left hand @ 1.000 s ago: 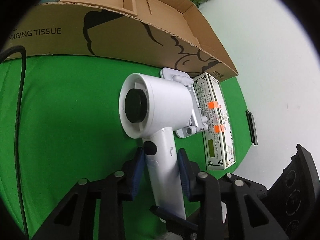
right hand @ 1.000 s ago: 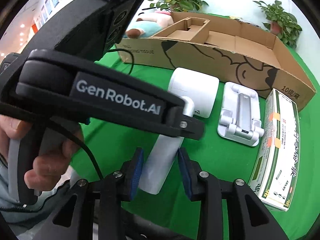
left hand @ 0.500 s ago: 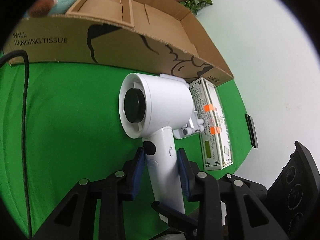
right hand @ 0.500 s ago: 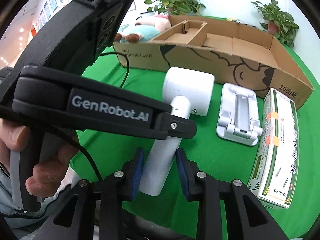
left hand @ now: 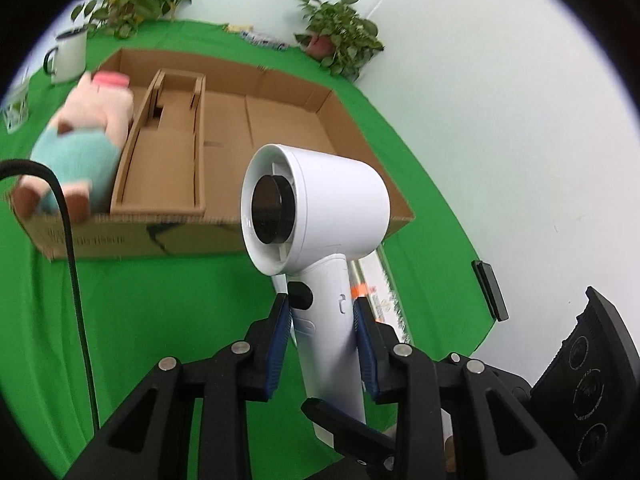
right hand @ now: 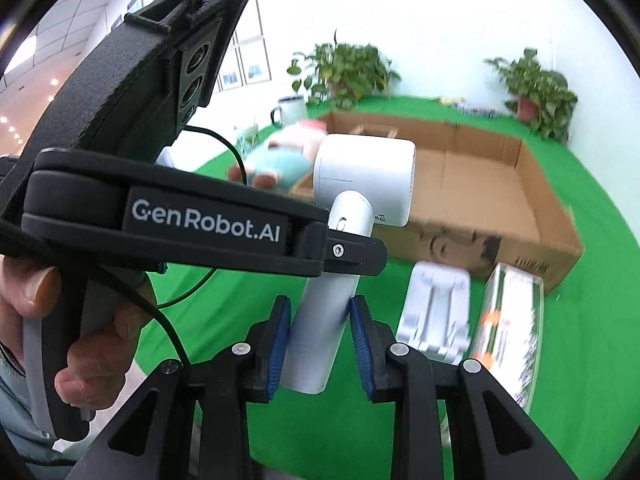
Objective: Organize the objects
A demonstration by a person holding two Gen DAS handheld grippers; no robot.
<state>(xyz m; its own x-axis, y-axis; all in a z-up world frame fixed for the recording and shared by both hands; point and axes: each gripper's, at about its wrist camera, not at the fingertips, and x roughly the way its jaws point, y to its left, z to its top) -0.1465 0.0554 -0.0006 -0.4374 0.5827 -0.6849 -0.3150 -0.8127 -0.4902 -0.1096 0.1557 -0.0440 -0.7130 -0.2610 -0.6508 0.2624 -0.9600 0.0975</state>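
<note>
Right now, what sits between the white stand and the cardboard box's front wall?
Only bare green cloth, in the right wrist view: the white stand lies just short of the cardboard box.
</note>
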